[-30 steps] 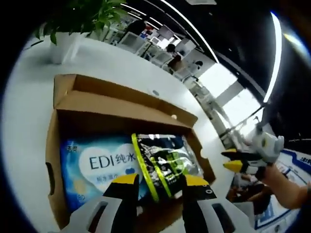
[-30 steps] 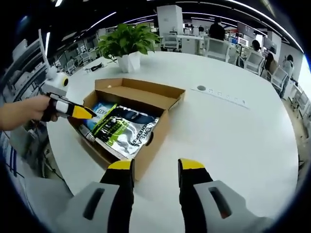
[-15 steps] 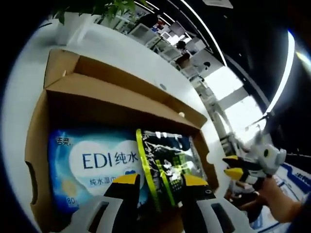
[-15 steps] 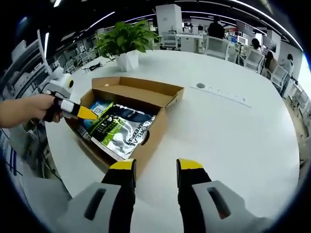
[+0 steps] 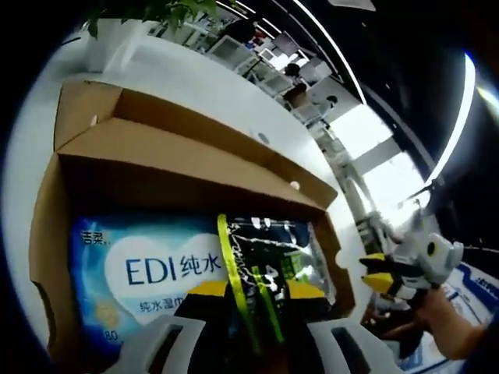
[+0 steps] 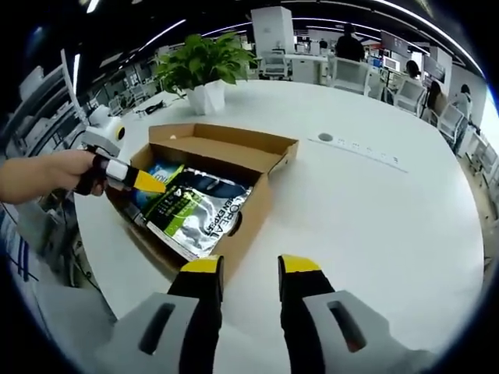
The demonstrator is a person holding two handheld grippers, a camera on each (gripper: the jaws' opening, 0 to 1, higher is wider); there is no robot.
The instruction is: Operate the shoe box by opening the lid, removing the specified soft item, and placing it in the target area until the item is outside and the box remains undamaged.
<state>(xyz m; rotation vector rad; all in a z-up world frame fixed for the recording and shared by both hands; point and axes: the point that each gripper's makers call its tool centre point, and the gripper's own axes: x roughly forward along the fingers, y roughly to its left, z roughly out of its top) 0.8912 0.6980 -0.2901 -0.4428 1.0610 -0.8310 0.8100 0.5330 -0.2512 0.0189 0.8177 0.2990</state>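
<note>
Shoe box [image 6: 234,167] stood open on the white table [image 6: 374,210] | silver-black soft pouch [image 6: 199,210] lay inside, beside blue wipes pack [image 5: 148,269] | left gripper [image 5: 257,290], 2 jaws narrowly parted, straddled the pouch's near edge; advisably pinch film only, sparing cardboard | right gripper [image 6: 251,265] hovered narrowly parted, empty.

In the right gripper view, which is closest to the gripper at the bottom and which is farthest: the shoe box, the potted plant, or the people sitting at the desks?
From the right gripper:
1. Shoe box, open, just ahead and to the left on the white table.
2. Potted plant, beyond the box near the table's far edge.
3. People, past the table at the desks, upper right.
</note>
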